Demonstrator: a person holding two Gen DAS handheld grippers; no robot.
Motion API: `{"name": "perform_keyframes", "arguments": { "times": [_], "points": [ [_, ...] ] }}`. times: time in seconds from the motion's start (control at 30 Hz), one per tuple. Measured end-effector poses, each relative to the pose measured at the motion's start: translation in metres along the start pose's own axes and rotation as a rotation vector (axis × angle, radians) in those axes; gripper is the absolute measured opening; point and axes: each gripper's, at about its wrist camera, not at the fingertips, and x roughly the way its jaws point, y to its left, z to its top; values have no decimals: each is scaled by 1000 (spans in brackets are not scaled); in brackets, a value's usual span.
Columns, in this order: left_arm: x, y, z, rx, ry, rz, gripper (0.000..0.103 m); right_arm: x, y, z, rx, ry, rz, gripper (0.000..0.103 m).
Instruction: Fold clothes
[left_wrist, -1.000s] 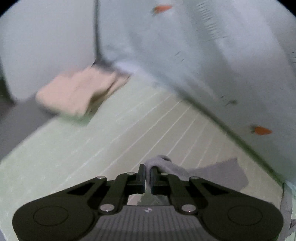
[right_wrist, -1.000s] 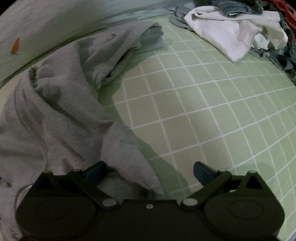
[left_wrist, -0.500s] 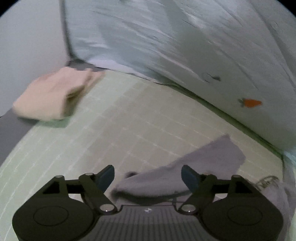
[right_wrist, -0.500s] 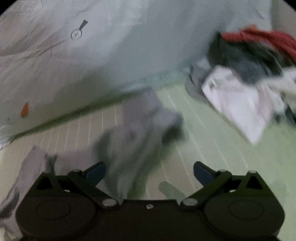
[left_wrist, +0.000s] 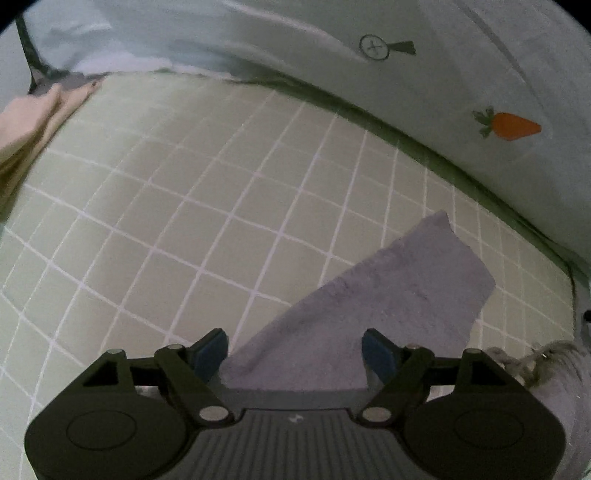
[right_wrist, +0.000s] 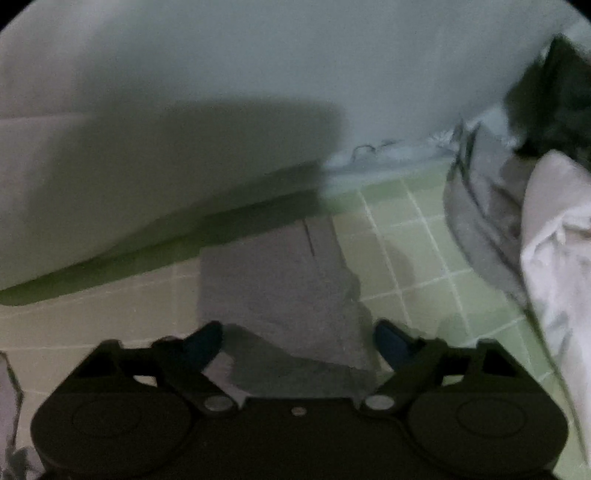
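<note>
Both tools, left tool (left_wrist: 295, 354) and right tool (right_wrist: 299, 343), hang released | grey garment (left_wrist: 373, 314) lies flat on green checked bed sheet (left_wrist: 184, 221) (unfolded pile (right_wrist: 554, 240) nearby) | we judge mid-fold: next, regrip an edge.

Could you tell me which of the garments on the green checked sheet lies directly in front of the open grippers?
The grey garment, lying flat between the left gripper's open fingers; the pink one sits far off by the edge.
</note>
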Motion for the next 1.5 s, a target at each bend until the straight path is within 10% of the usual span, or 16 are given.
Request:
{"name": "perform_keyframes", "arguments": {
  "times": [0.13,0.2,0.53,0.8,0.93,1.0,1.33,1.5],
  "points": [
    [-6,12,-2,-71,-3,5,8,-10,0,-15,-28,-51,-35,37],
    [-8,17,-3,-107,-5,8,7,-19,-4,-26,-33,-67,-46,10],
    [-74,90,-21,-232,-156,208,5,-121,-110,-145,226,-105,-308,4],
    [-133,140,-53,-401,-250,272,10,-184,-197,-230,393,-67,-488,6],
    [-155,114,-82,-303,-272,223,45,-201,-188,-238,412,-93,-434,29],
    [-161,96,-100,-248,-276,176,58,-205,-172,-242,394,-106,-377,60],
    [-138,2,-191,-69,-53,-263,80,-208,-99,-276,387,-51,115,74],
    [-128,-15,-205,-58,-3,-340,87,-199,-88,-292,416,13,265,84]
  ]
}}
